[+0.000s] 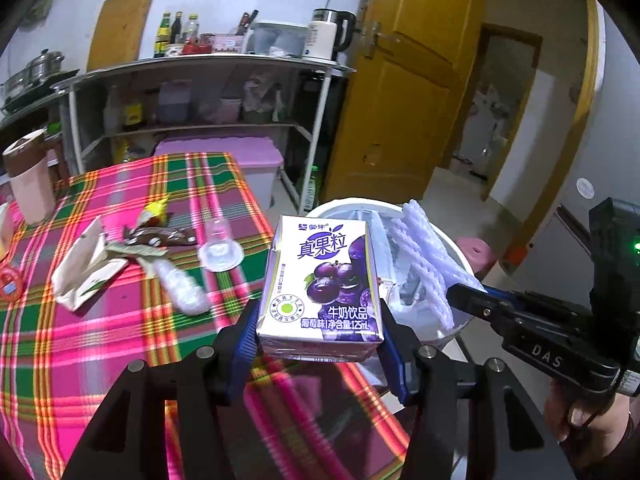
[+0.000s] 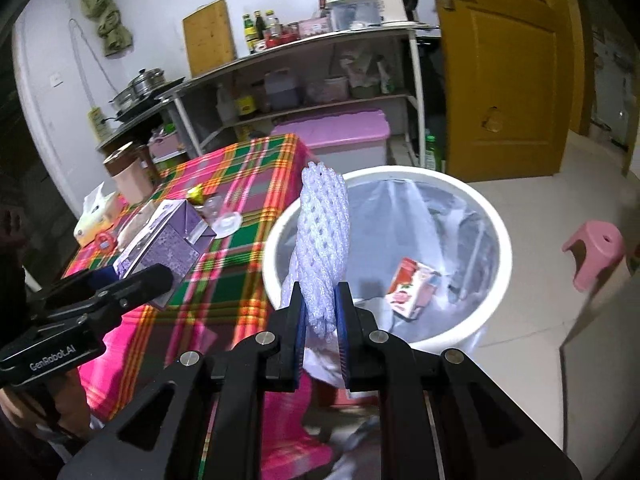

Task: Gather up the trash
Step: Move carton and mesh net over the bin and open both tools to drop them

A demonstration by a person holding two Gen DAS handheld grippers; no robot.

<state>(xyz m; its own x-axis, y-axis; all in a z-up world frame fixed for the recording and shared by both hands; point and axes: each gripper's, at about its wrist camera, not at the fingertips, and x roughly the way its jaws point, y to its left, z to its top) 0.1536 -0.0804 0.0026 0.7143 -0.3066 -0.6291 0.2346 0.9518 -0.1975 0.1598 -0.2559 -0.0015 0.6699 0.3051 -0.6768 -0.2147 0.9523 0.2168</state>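
My left gripper (image 1: 320, 334) is shut on a purple grape milk carton (image 1: 324, 284) and holds it above the table's right edge, beside the white trash bin (image 1: 456, 248). The carton also shows in the right wrist view (image 2: 168, 240). My right gripper (image 2: 322, 308) is shut on a white foam fruit net (image 2: 320, 248) and holds it upright over the near left rim of the bin (image 2: 500, 240). The bin has a clear liner and a red juice carton (image 2: 412, 288) inside. The net also shows in the left wrist view (image 1: 424, 256).
On the plaid tablecloth (image 1: 120, 340) lie a torn paper bag (image 1: 84, 268), a brown wrapper (image 1: 160, 236), crumpled plastic (image 1: 180, 288) and a clear cup lid (image 1: 220, 252). A pink tumbler (image 1: 28, 180) stands at the left. A pink stool (image 2: 596, 252) stands right of the bin.
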